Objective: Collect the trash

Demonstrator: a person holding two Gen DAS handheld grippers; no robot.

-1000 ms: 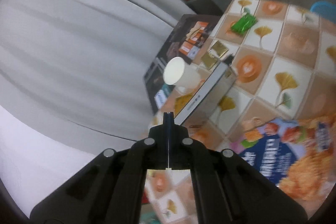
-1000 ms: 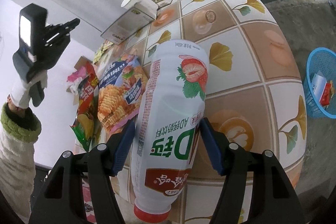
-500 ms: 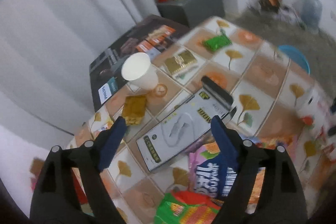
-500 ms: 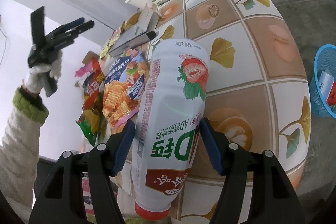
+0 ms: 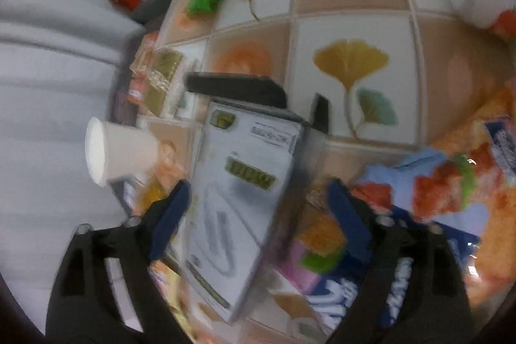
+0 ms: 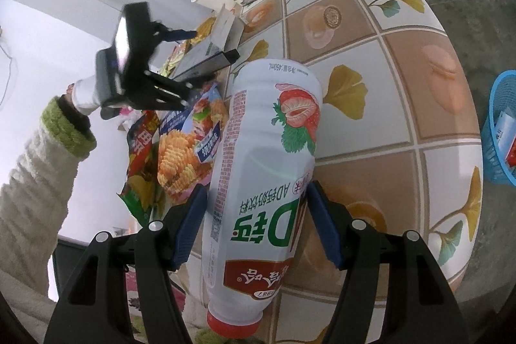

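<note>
Left wrist view: the left claw (image 5: 258,208) is seen with its jaws spread wide, just opened, and nothing is pressed by them. A flat white box (image 5: 238,202) with a dark flap at its far end lies between the two fingers on the counter (image 5: 351,31). Its long axis runs near to far, roughly along the line the claw points, tilted a little to the right at the far end. The left finger is close beside the box's left edge, while a gap is left on the right, over a blue snack bag (image 5: 458,208). A paper cup (image 5: 119,150) is tipped just left of the box. The view is blurred.

Right wrist view: the right claw (image 6: 256,224) is clamped on a strawberry drink bottle (image 6: 264,176), cap nearest the camera, base pointing far. The left claw (image 6: 183,66) is seen over the box (image 6: 209,60), so that hand is judged the nearer one for it. A blue basket (image 6: 496,131) stands on the floor at the far right
</note>
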